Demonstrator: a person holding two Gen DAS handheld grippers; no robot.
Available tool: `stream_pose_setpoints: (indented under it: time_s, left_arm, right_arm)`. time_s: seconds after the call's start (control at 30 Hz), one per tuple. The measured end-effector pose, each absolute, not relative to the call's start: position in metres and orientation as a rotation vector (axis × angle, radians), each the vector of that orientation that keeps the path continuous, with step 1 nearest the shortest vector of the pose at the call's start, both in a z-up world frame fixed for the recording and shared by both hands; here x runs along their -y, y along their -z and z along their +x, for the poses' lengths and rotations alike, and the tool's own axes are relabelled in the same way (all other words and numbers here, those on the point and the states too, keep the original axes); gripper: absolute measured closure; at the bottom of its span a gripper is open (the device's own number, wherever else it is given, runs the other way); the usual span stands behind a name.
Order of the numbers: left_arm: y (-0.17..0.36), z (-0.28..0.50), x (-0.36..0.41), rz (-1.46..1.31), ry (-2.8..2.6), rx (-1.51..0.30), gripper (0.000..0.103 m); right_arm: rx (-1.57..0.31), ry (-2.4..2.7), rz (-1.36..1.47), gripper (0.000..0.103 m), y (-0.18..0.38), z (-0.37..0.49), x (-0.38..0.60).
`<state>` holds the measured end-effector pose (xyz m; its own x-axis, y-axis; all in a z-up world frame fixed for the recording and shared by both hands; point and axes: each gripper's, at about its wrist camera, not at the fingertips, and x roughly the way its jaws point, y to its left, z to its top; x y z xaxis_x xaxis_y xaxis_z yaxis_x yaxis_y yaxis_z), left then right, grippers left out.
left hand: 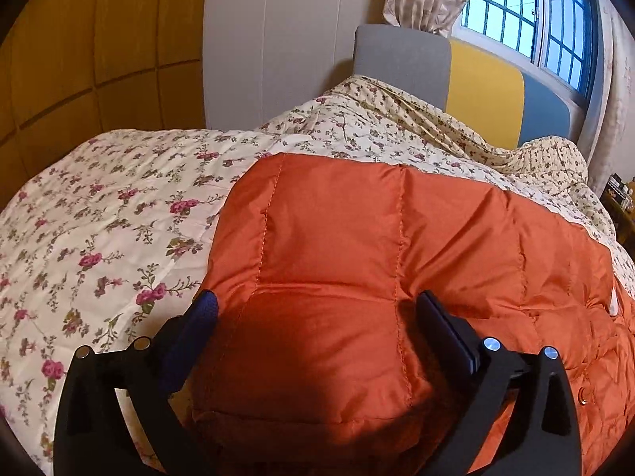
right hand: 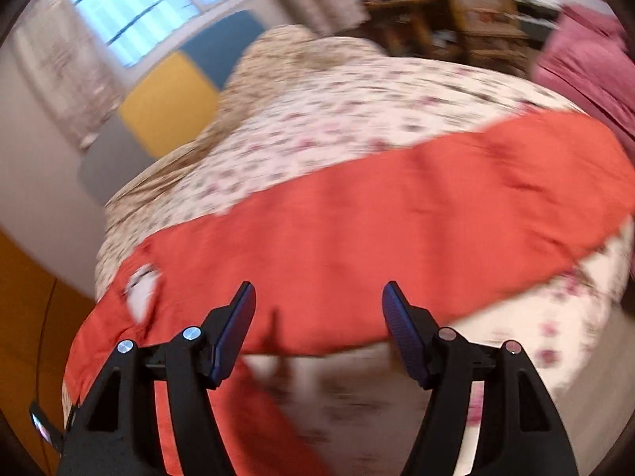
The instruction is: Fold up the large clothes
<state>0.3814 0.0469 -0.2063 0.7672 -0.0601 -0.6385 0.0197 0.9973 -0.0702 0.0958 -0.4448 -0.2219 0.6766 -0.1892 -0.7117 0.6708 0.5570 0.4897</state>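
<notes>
wide-open left gripper (left hand: 317,317) over puffy quilted orange jacket (left hand: 357,246), right gripper (right hand: 319,317) parted, floral cotton bedspread (left hand: 99,218)

— Inspector: Was any lettering, brand, number or sign legible in either wrist view?

— Assistant: None was. The orange quilted jacket (left hand: 357,261) carried a small white tag (left hand: 613,301) at its edge, but it showed no readable print in the left view, and in the right view it was blurred. The floral bedspread (left hand: 119,218) bore a flower pattern only. Small items on the shelf (left hand: 619,194) beside the bed were too small to read.

— Inspector: And the right view otherwise?

— Assistant: It was motion-blurred throughout; nothing could be read there.
</notes>
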Motion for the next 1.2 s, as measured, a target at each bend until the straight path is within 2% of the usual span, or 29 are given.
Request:
stream_pose_setpoints:
  time_s: [0.2, 0.4, 0.8, 0.87, 0.97, 1.03, 1.2]
  left_arm:
    - [0.207, 0.383, -0.047, -0.065, 0.042, -0.706, 0.004]
    - [0.208, 0.383, -0.047, -0.062, 0.042, -0.708, 0.004]
    - [0.21, 0.383, -0.046, -0.061, 0.037, -0.715, 0.004]
    - [0.21, 0.383, -0.047, -0.065, 0.039, -0.717, 0.003]
    - [0.211, 0.383, -0.048, -0.069, 0.041, -0.719, 0.003]
    - [0.211, 0.384, -0.048, -0.071, 0.042, -0.722, 0.003]
    - [0.212, 0.385, -0.049, -0.078, 0.046, -0.724, 0.003]
  right_arm:
    - [-0.678, 0.625, 0.878, 0.03, 0.235, 0.049, 0.456]
    - [-0.633, 0.704, 0.959, 0.03, 0.246, 0.029, 0.47]
    - [-0.409, 0.796, 1.172, 0.032, 0.255, 0.008, 0.519]
    - [-0.404, 0.825, 1.166, 0.039, 0.253, 0.008, 0.521]
    - [-0.447, 0.856, 1.077, 0.065, 0.246, 0.02, 0.521]
    - [-0.462, 0.854, 1.015, 0.073, 0.24, 0.029, 0.518]
    - [-0.441, 0.799, 0.75, 0.077, 0.203, 0.056, 0.484]
